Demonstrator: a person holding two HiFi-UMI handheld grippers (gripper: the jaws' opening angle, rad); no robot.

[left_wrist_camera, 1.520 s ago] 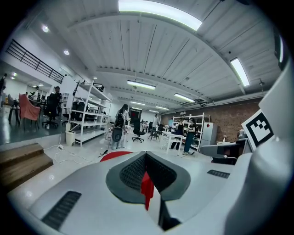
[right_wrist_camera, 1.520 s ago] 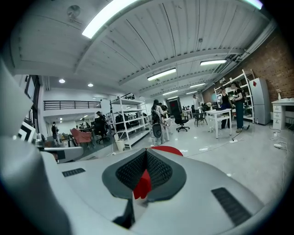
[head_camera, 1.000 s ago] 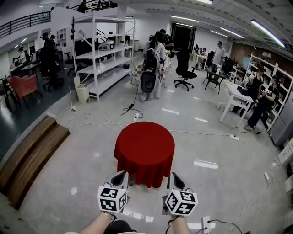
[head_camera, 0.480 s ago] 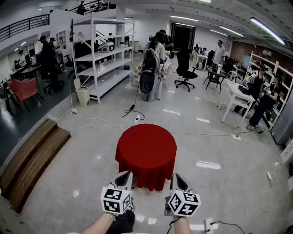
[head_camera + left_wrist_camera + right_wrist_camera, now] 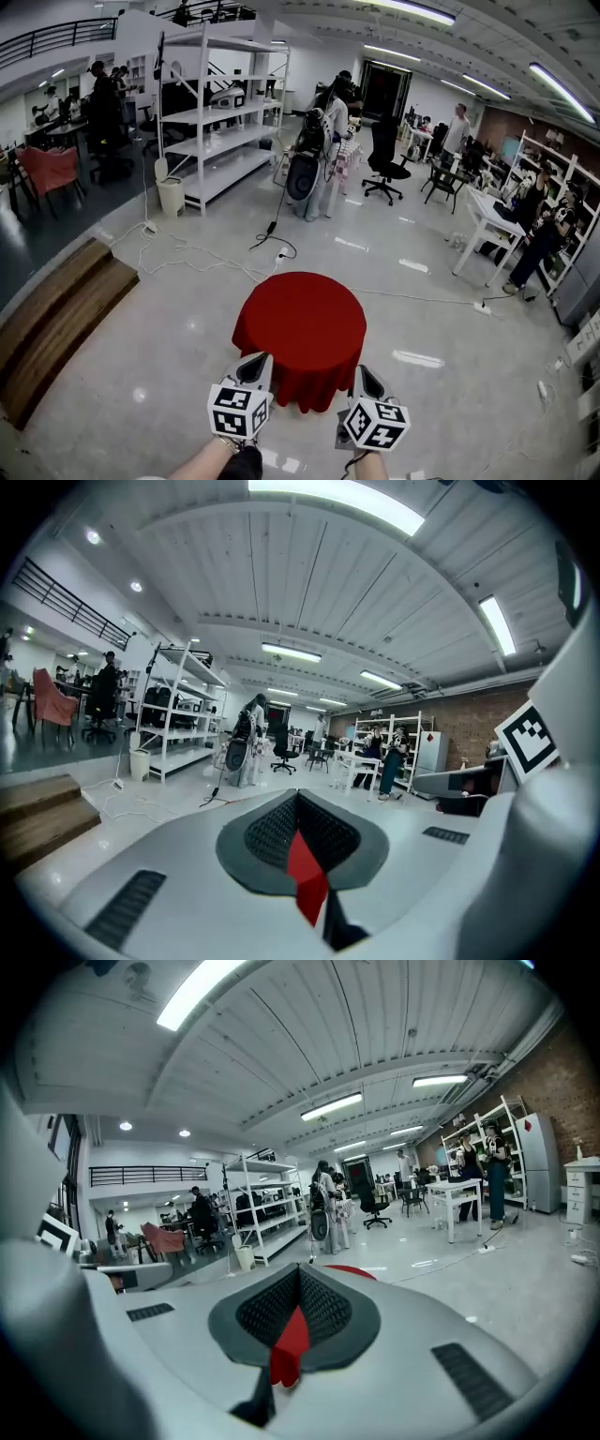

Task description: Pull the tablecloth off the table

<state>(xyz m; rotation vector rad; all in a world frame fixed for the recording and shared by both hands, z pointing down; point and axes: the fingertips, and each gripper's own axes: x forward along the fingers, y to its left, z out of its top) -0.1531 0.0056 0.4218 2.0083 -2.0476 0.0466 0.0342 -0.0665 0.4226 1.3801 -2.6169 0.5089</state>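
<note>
Plainly, left tool and right tool hover closed near the tablecloth.

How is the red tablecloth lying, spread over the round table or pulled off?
Spread out. The red tablecloth lies flat in a full circle on top and hangs down in folds.

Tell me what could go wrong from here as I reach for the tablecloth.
Both the left gripper and the right gripper have their jaws shut, so they may push the tablecloth rather than grip it. The cloth hangs nearly to the floor, so a one-sided pull could tip the hidden table.
</note>
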